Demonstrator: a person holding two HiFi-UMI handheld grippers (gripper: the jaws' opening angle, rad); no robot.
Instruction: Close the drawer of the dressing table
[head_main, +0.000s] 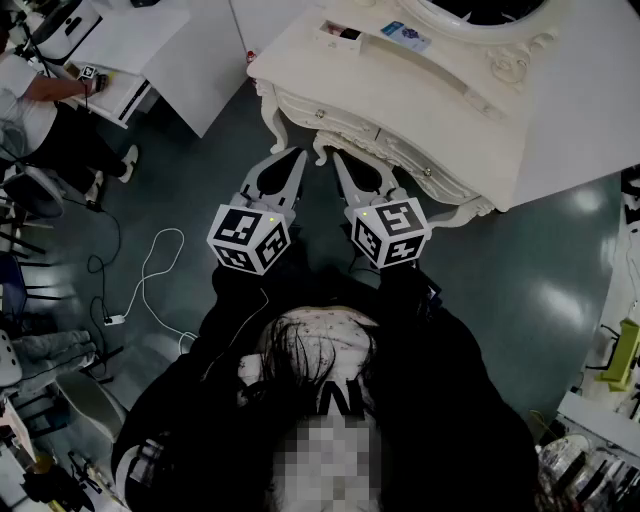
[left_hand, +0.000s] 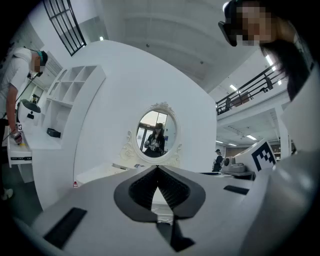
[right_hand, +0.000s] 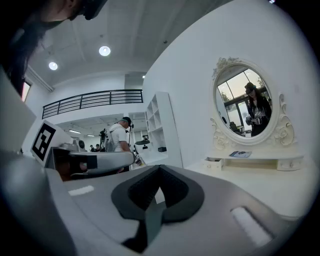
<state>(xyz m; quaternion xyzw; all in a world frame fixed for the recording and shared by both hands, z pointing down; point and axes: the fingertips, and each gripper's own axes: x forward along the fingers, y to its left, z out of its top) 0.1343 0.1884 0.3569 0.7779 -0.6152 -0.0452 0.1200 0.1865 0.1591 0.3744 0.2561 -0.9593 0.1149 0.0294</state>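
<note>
The white dressing table (head_main: 450, 95) stands at the top of the head view, its carved drawer front (head_main: 370, 135) with small knobs (head_main: 320, 113) under the tabletop's edge. I cannot tell how far the drawer stands out. My left gripper (head_main: 300, 153) and right gripper (head_main: 337, 156) are side by side, tips just short of the carved front, both shut with nothing between the jaws. In the left gripper view the left gripper (left_hand: 158, 167) points at the oval mirror (left_hand: 156, 132). In the right gripper view the right gripper (right_hand: 160, 167) points left of the mirror (right_hand: 245, 102).
A small box (head_main: 340, 33) and a blue card (head_main: 405, 35) lie on the tabletop. A white cable (head_main: 150, 270) loops on the floor to the left. A person (head_main: 30, 100) works at a white desk (head_main: 130, 40) far left. Clutter (head_main: 620, 355) lines the right edge.
</note>
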